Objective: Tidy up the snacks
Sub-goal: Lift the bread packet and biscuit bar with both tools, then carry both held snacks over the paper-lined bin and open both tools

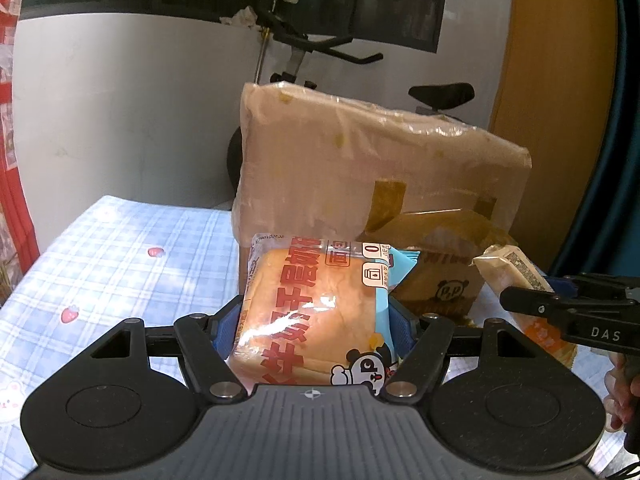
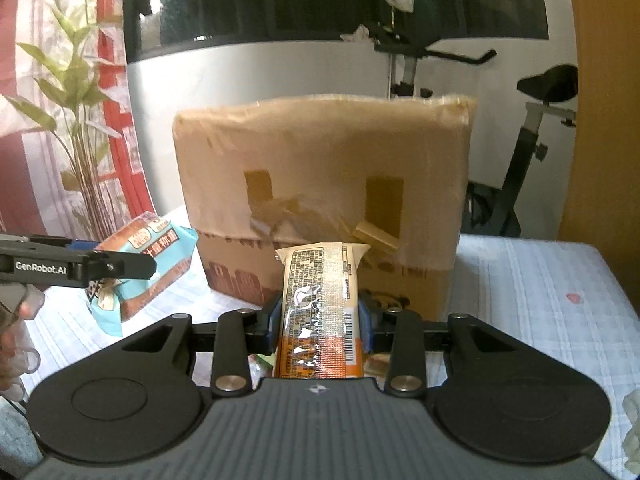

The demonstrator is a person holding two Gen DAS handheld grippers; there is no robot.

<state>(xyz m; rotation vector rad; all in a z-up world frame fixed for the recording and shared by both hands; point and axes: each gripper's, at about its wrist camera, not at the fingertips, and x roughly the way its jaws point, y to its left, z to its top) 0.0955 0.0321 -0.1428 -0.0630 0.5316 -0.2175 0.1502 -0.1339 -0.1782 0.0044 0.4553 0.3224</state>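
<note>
Two tongs, each pinching a snack above the blue plaid tablecloth (image 1: 120, 248). Left gripper (image 1: 314, 320) has its blue pads pressed on both sides of a bread packet (image 1: 316, 312), clear wrap w/ light-blue edge, big red Chinese characters, a "0" box at the far corner and a panda logo marked "P.P" near the cam. Packet lies flat-ish between the fingers, long axis running away from the cam toward the cardboard box (image 1: 360, 168). Right gripper (image 2: 320, 320) is clamped on a narrow snack bar (image 2: 320, 304), cream at the far end, orange near the cam, dense small print and a barcode facing up; long axis also points straight ahead at the box. Side of left tongs reads "GenRobot.AI" in the right view, right tongs show "DAS" in the left view. Box is wrapped in plastic w/ brown tape patches, a panda "P.P" print low on its front. Exercise bike (image 2: 536, 128) stands behind the box
</note>
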